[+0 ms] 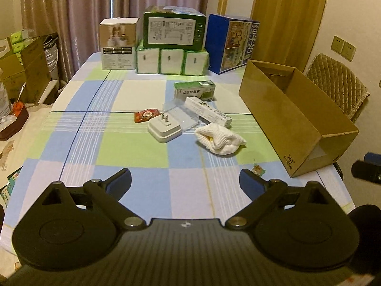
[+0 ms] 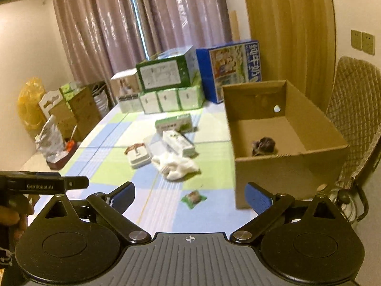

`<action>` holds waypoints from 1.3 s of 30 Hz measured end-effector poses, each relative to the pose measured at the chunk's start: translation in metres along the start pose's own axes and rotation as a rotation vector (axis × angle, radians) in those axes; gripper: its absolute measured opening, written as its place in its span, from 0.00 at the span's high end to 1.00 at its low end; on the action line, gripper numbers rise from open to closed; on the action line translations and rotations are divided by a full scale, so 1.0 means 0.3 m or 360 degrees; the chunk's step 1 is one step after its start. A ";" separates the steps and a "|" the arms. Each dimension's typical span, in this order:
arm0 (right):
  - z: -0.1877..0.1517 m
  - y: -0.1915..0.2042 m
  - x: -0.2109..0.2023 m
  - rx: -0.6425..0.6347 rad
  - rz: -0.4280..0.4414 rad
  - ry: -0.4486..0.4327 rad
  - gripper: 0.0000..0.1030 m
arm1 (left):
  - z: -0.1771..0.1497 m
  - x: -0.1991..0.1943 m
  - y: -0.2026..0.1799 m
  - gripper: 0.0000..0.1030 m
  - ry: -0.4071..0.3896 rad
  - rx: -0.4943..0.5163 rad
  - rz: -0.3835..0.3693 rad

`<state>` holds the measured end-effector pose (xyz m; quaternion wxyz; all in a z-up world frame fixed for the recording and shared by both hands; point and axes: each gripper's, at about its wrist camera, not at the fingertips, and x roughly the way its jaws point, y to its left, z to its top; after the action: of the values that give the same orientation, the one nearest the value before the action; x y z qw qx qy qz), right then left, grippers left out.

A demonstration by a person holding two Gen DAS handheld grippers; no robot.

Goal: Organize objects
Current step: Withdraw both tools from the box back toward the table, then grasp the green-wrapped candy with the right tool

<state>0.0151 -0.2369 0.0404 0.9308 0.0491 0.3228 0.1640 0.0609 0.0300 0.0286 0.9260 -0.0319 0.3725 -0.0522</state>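
Both tools hang spread and empty low in frame, the left tool and right tool short of the white sock mid-bench, cardboard box at right.

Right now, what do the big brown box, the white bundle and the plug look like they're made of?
Box: apparently plain matte cardboard, with thin folded walls. Bundle: soft knitted fabric, going by its ribbed texture, possibly a sock. Plug: smooth, slightly glossy white plastic with metal-looking prongs.
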 end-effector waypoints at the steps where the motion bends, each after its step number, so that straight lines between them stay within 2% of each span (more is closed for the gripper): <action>1: -0.007 0.005 0.003 0.0001 0.0003 0.0010 0.06 | -0.002 -0.002 0.004 0.06 -0.0001 -0.0003 0.0004; 12: -0.048 0.057 0.055 -0.0023 -0.0004 0.0080 0.04 | -0.033 -0.010 0.042 0.01 -0.0002 -0.0025 0.0035; 26: -0.092 0.062 0.306 0.0012 0.0018 0.0175 0.06 | -0.008 0.121 0.085 0.01 0.0070 -0.0038 0.0045; 27: -0.092 0.061 0.328 0.0015 0.0013 0.0174 0.07 | -0.002 0.139 0.085 0.01 0.0078 -0.0036 0.0043; 29: -0.095 0.054 0.376 0.0024 0.0011 0.0182 0.20 | 0.008 0.175 0.084 0.01 0.0094 -0.0031 0.0038; 35: -0.117 0.019 0.539 0.0070 -0.0064 0.0259 0.41 | 0.037 0.274 0.078 0.01 0.0134 -0.0020 0.0013; 39: -0.127 -0.010 0.621 0.0115 -0.0130 0.0305 0.48 | 0.054 0.330 0.077 0.01 0.0148 -0.0017 0.0003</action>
<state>0.1300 -0.1775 -0.0991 0.8992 0.0537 0.4178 0.1182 0.1446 0.0412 -0.0300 0.9075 -0.0341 0.4155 -0.0508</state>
